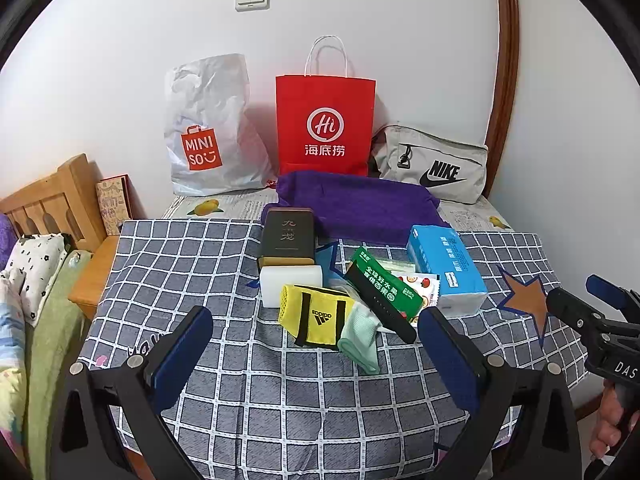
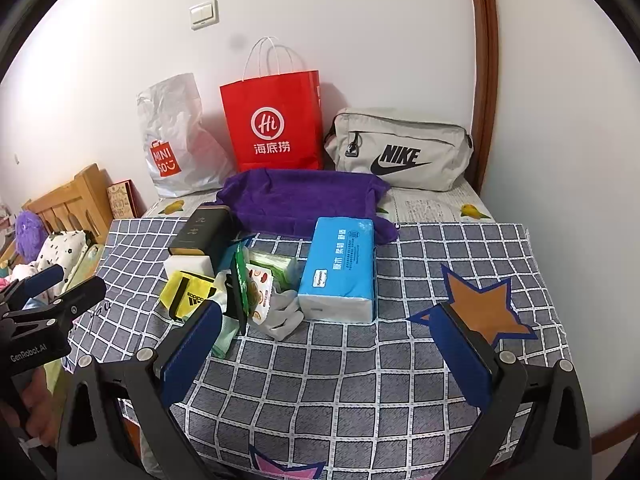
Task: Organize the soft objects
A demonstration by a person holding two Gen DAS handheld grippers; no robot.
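Observation:
A pile of items lies mid-table: a yellow Adidas pouch [image 1: 316,316] [image 2: 188,294], a mint green cloth [image 1: 360,338], a blue tissue pack [image 1: 446,268] [image 2: 340,268], a green snack box [image 1: 384,290], a white sponge block [image 1: 290,282] and a dark box [image 1: 287,238] [image 2: 202,234]. A purple towel [image 1: 352,206] [image 2: 300,198] lies behind them. My left gripper [image 1: 316,320] is open, just before the pouch. My right gripper [image 2: 328,320] is open and empty, before the tissue pack.
A red paper bag [image 1: 325,120] [image 2: 274,120], a white Miniso bag [image 1: 208,128] and a grey Nike pouch [image 1: 434,164] [image 2: 400,150] stand against the wall. The checked tablecloth [image 1: 280,392] covers the table. A bed with a wooden headboard [image 1: 52,200] is at left.

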